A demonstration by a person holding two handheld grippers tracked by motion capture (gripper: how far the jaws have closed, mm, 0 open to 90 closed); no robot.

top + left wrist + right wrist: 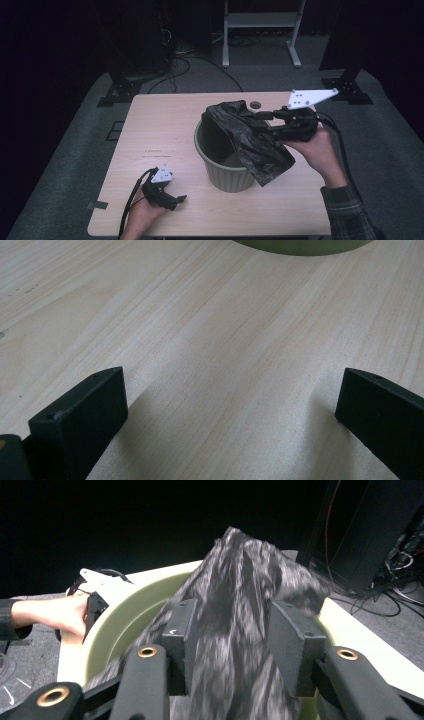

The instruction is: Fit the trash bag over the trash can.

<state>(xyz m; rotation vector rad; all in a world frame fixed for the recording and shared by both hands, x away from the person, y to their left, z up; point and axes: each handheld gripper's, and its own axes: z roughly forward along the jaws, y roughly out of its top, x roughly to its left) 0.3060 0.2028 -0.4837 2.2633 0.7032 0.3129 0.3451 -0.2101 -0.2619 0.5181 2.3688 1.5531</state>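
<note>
In the right gripper view the black bag (pixel 235 630) is seen bunched between the jaws of the right gripper (pixel 232 645), which stand partly open; whether the pads press on the plastic or merely flank it cannot be told. The bag is draped over the rim of the green bin (pixel 225 170) at the centre of the high view, half inside and half hanging down the bin's right side, apparently so that the bin can be lined. The left gripper (pixel 172 200), at the lower left of that view, is rested on the table (pixel 160 125) with its jaws wide apart and nothing between them, probably parked until a second hold is needed. The table is pale wood with a small round hole near its far edge. Beyond it lie grey carpet, cables and dark stands in a dim room.
</note>
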